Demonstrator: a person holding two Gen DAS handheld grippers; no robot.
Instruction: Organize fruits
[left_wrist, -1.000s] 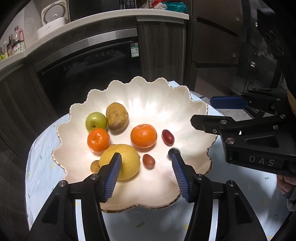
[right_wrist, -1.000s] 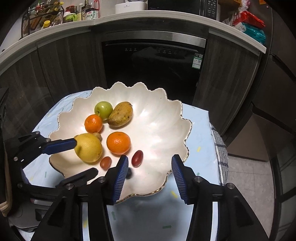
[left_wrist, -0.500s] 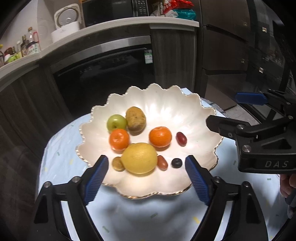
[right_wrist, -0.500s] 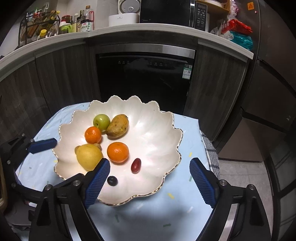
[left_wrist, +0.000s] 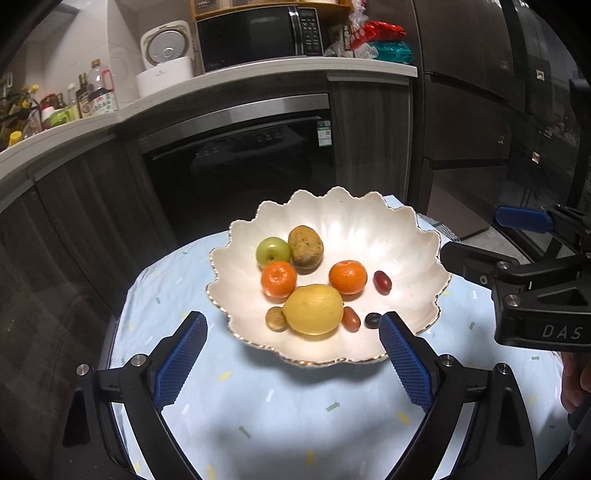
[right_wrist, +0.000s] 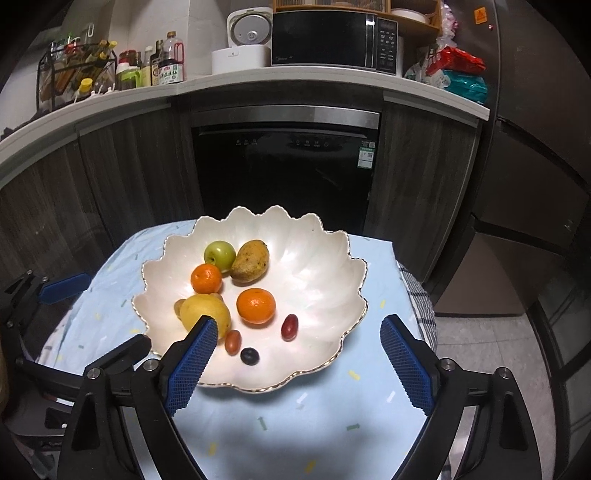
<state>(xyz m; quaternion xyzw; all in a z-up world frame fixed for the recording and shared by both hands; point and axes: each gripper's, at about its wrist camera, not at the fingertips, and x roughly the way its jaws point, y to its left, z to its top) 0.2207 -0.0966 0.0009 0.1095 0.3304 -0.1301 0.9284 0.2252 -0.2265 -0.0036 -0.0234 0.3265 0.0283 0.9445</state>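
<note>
- The left gripper (left_wrist: 291, 332) is released, its jaws having just been opening, with nothing pressed between the blue pads.
- The right gripper (right_wrist: 299, 339) is likewise released, jaws just opened wide, holding nothing.
- Ahead of both grippers, a white scalloped bowl (left_wrist: 402, 236) sits on a table (left_wrist: 295, 413) covered in pale blue cloth.
- All the fruit lies in the bowl: two oranges (left_wrist: 279, 278), one green apple (left_wrist: 272, 252), one mango (left_wrist: 305, 246), and one lemon (left_wrist: 313, 309) just beyond the left gripper.
- Nearest the grippers lie two red grape-like fruits (left_wrist: 382, 282) and one dark blueberry (left_wrist: 373, 320).
- One small brown fruit (left_wrist: 276, 319) touches the lemon; its kind is hard to tell.
- In the right wrist view, the lemon is partly hidden behind the right gripper's left pad.
- The bowl's near rim is partly covered by the pads.
</note>
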